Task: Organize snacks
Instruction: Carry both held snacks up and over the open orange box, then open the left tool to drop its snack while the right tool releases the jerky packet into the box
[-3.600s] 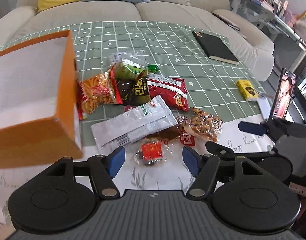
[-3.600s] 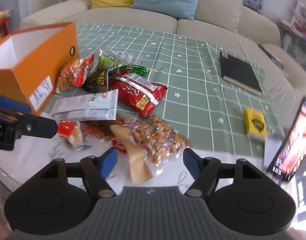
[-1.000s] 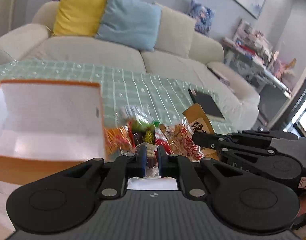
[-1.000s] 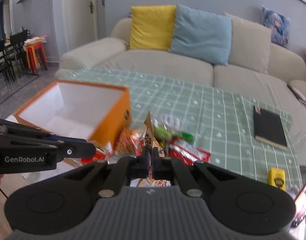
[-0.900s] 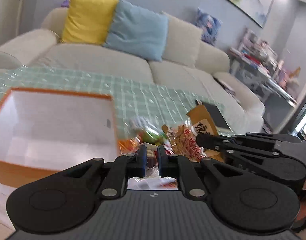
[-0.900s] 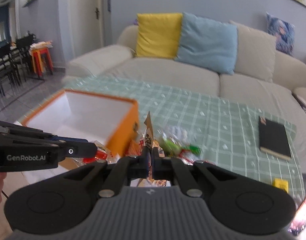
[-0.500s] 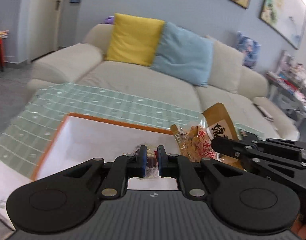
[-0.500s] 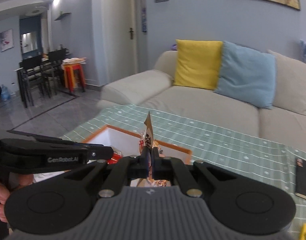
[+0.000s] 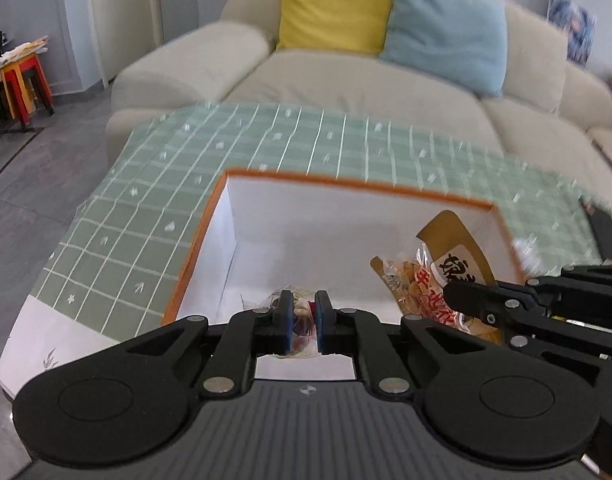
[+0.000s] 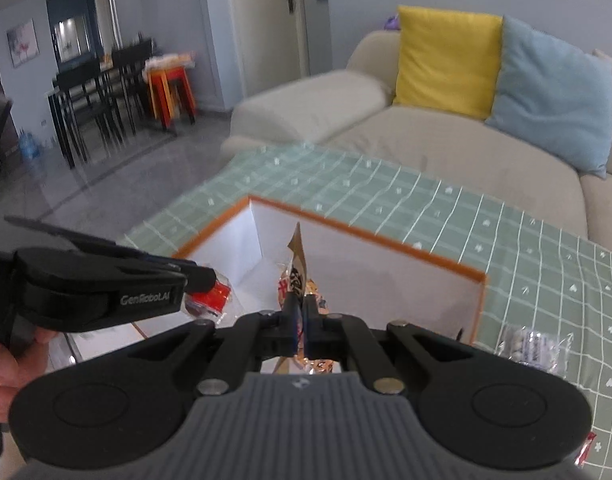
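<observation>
The orange cardboard box with a white inside [image 9: 358,240] stands open on the green checked tablecloth [image 9: 146,208], and nothing lies on the part of its floor that shows. Both snacks hang over this opening. The left gripper [image 9: 305,320] has its jaws nearly together, pinched on a small clear wrapper with a red piece inside [image 10: 210,296]; in the right wrist view this packet hangs at the near left edge of the box. The right gripper [image 10: 302,320] is closed flat on the top of a brown and clear bag of orange snacks with a printed label [image 9: 434,280], which hangs over the right part of the box.

I judge that the step in hand is the carrying of two packets to the box, and it is almost finished. The next move calls for lowering each packet a little below the orange rim and then parting the jaws, so that nothing falls outside. The small packet looks closest to the edge, so it may need to go further in first.

Another clear packet with white pieces [image 10: 530,348] lies on the cloth to the right of the box, not yet put away.
</observation>
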